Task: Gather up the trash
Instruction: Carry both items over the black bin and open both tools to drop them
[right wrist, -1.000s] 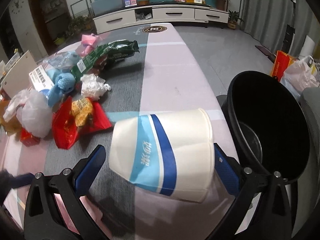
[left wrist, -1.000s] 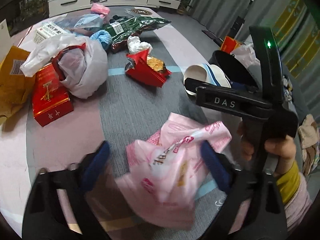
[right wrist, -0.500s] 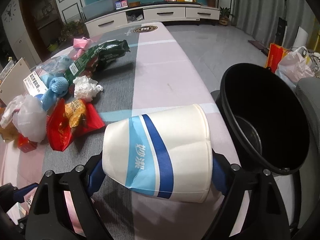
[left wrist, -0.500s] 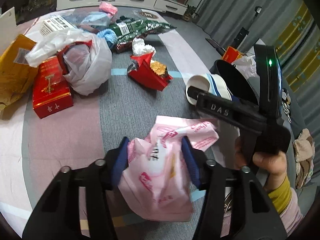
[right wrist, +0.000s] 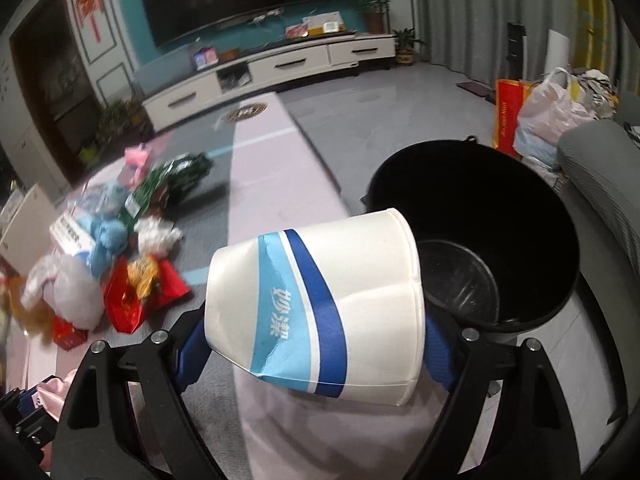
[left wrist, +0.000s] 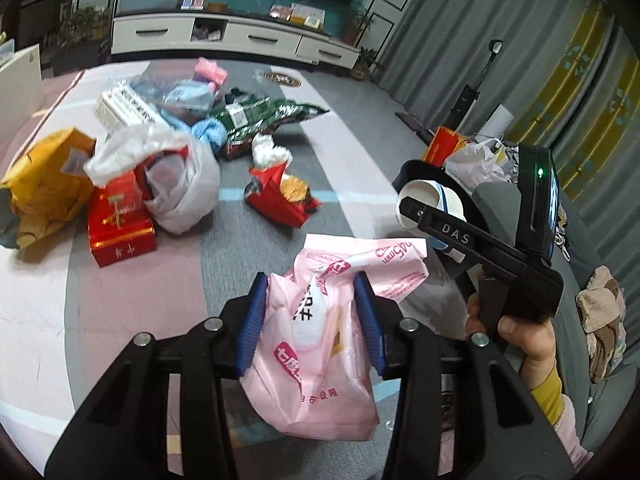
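Nearest you in the left wrist view, your left hand-held gripper (left wrist: 310, 320) is closing on the pink plastic bag (left wrist: 320, 344); its blue pads (left wrist: 250, 320) press the crumpled film from both sides, and the bag hangs below them, off the striped counter (left wrist: 140, 292). Only this view shows your right hand (left wrist: 516, 332), in a yellow cuff, wrapped round the handle of the other tool, with the paper cup (left wrist: 424, 204) seen small at its tip.

The right wrist view gives that cup (right wrist: 320, 312) close up: white with blue bands, lying on its side, its wall dented, pinched across its width by your right hand-held gripper (right wrist: 316, 340). The cup sits above the counter's edge, and its mouth end overlaps the rim of the black bin (right wrist: 500, 200), which stands on the floor just beside the counter. The bin's dark inside is plain here, whereas the left view catches only a sliver of it behind the cup.

Further out, the left view spreads the remaining litter across the counter: a red box (left wrist: 120, 220), a white plastic bag (left wrist: 176, 184), a yellow packet (left wrist: 44, 184), a red snack wrapper (left wrist: 280, 196), crumpled tissue (left wrist: 270, 152) and a green packet (left wrist: 264, 116). In the right view the same heap is blurred at the left.
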`<state>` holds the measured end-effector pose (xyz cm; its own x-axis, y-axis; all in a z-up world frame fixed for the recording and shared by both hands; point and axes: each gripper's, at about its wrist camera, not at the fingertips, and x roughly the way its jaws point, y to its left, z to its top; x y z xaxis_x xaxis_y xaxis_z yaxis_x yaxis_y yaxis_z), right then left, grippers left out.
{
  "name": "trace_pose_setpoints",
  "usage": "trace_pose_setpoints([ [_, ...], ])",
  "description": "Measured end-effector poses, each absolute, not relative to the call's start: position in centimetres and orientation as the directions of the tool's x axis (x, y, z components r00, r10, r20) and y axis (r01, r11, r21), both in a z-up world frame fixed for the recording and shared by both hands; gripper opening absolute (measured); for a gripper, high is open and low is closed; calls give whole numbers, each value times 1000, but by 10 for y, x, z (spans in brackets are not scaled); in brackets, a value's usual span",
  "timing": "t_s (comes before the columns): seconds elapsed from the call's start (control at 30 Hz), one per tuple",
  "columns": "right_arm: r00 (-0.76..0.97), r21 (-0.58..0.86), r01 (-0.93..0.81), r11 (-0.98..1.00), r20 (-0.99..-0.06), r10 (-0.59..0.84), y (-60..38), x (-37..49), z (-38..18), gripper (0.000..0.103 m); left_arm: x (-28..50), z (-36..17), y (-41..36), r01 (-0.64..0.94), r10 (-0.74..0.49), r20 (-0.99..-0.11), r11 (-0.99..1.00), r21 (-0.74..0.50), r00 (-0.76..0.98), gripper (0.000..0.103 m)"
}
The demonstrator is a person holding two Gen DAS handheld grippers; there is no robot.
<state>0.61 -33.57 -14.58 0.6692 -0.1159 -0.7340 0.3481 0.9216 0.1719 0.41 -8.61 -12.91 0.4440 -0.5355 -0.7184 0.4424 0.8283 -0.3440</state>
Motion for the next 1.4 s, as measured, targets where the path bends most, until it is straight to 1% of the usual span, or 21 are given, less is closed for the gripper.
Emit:
trace_pose_setpoints([
  [0.2,684,148,377,914,-710,-167,-350,-3,-140,85,-1,-120,-97,479,-561,-699,807,-344,443,45],
  [0.43,698,196,424,884,-693,-181,-380,-15,-138,85,-5,-105,-127,536,-598,-685,770,-346,417,45],
  [0.53,702,211,446,870,-685,-194,-397,-22,-138,85,-2,-98,-147,557,-598,-685,764,-327,417,45],
  [0.7,722,289,505,813,-657,-215,-445,-43,-140,85,19,-83,-199,603,-609,-676,740,-298,414,46],
  [0.87,727,364,550,752,-651,-217,-486,-49,-147,85,51,-86,-265,632,-614,-696,717,-295,372,46],
  [0.97,731,396,551,734,-653,-197,-502,-44,-152,85,70,-92,-301,633,-611,-710,713,-302,350,47],
  [1.13,696,397,586,707,-694,-187,-514,-33,-165,86,101,-108,-353,626,-601,-732,715,-312,321,50],
  [1.17,682,390,599,699,-707,-190,-516,-32,-168,89,105,-111,-358,622,-596,-737,719,-311,320,52],
  [1.27,661,384,625,679,-723,-200,-520,-31,-173,90,117,-123,-368,609,-590,-751,722,-327,296,60],
  [1.3,658,382,628,678,-725,-202,-520,-31,-173,90,120,-128,-371,608,-595,-755,716,-342,276,69],
  [1.37,657,369,630,683,-723,-214,-517,-31,-172,90,121,-131,-369,602,-599,-755,715,-355,267,74],
  [1.4,656,362,630,687,-721,-222,-515,-31,-171,90,121,-132,-369,602,-598,-757,716,-354,265,79],
])
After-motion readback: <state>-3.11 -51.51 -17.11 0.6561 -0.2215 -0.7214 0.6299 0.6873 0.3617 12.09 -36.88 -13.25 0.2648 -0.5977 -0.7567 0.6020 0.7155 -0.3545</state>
